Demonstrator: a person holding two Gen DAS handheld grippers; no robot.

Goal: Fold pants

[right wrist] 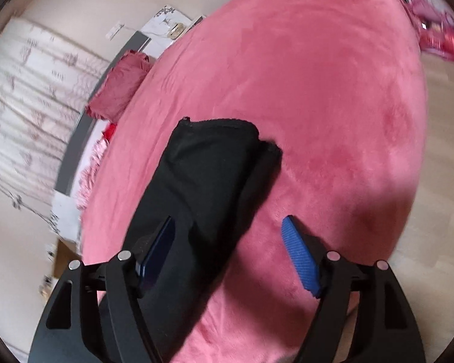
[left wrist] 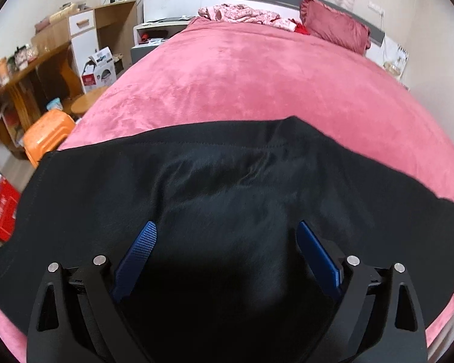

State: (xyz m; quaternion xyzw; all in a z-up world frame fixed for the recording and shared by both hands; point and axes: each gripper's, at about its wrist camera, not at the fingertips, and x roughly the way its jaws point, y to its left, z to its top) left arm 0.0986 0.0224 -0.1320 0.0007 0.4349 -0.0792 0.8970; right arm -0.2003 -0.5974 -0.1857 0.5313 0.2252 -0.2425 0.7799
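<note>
Black pants [left wrist: 196,187] lie spread on a pink bed cover [left wrist: 257,75]. In the left wrist view they fill the lower half of the frame. My left gripper [left wrist: 227,227] is open just above the fabric, with its blue pads [left wrist: 142,251] wide apart and nothing between them. In the right wrist view the pants' folded legs [right wrist: 208,175] stretch away from me and end at the cuffs. My right gripper [right wrist: 228,220] is open over the legs' right edge, its left pad [right wrist: 159,251] above the cloth and its right pad [right wrist: 299,257] above the bare bed cover [right wrist: 317,90].
A dark pink pillow [left wrist: 336,27] and crumpled floral clothes [left wrist: 245,13] lie at the head of the bed. An orange stool [left wrist: 45,136], a wooden desk [left wrist: 24,72] and boxes [left wrist: 98,69] stand left of the bed. Wooden floor [right wrist: 445,151] lies to the right.
</note>
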